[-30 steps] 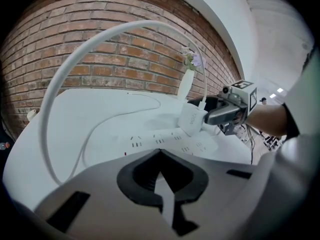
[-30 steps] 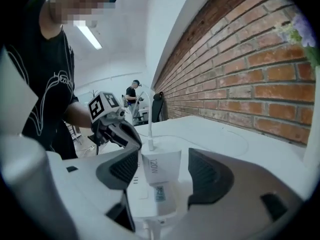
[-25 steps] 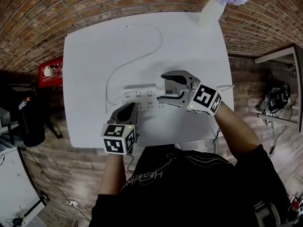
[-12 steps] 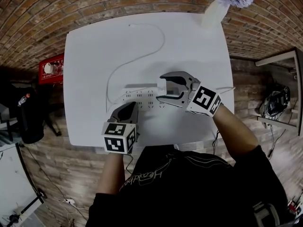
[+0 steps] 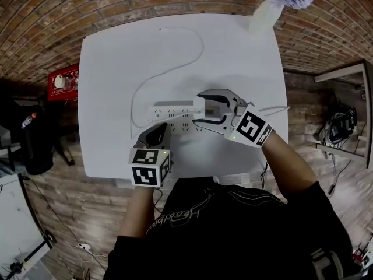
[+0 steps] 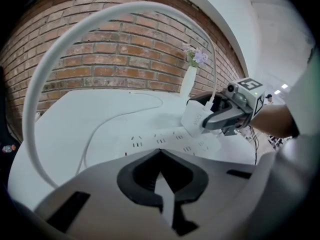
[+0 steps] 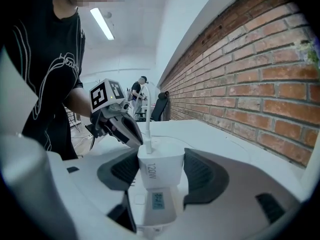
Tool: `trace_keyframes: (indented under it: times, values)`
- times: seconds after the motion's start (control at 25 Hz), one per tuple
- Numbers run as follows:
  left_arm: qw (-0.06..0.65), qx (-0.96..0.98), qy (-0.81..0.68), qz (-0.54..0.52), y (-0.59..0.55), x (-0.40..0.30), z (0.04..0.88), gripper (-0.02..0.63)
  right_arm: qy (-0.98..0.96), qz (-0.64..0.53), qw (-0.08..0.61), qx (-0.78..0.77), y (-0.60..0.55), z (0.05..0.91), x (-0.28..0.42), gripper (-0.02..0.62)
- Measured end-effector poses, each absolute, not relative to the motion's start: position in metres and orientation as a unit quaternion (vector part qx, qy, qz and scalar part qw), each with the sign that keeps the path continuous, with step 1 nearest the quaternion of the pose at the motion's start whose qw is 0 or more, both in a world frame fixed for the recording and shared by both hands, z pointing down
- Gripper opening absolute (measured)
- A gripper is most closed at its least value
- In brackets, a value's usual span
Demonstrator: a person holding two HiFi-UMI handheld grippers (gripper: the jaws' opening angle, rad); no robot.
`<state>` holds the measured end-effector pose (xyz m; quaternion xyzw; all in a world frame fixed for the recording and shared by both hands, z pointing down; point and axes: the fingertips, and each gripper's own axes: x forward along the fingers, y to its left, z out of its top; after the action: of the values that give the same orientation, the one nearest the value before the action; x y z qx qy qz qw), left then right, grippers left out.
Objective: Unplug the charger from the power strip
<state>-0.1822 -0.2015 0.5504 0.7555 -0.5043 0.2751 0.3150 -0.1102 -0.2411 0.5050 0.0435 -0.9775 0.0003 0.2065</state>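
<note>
Your right gripper (image 5: 202,108) pinched the white charger (image 7: 160,168) by its sides, at the right end of the power strip (image 5: 169,114), frame centre. Gripping across the body probably gave you a straight pull, but I couldn't tell if the prongs were out. Your left gripper (image 5: 156,134) was pressed together and empty, tips at the strip's near edge, likely to pin it. The cable (image 5: 175,69) looped slack toward upper left. The desk (image 5: 233,57) was bare above, the vase (image 5: 265,13) well apart at upper right, so there was room to lift.

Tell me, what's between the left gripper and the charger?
Just the white power strip; the left gripper view shows it.
</note>
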Motion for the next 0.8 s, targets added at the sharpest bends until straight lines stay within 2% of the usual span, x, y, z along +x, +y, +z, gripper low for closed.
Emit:
trace_keyframes:
  times: [0.8]
  values:
    - [0.305, 0.752, -0.504, 0.297, -0.2042, -0.1803, 0.5508, 0.002, -0.975, 0.049, 0.206, 0.072, -0.2481, 0.505, -0.1052, 0.262]
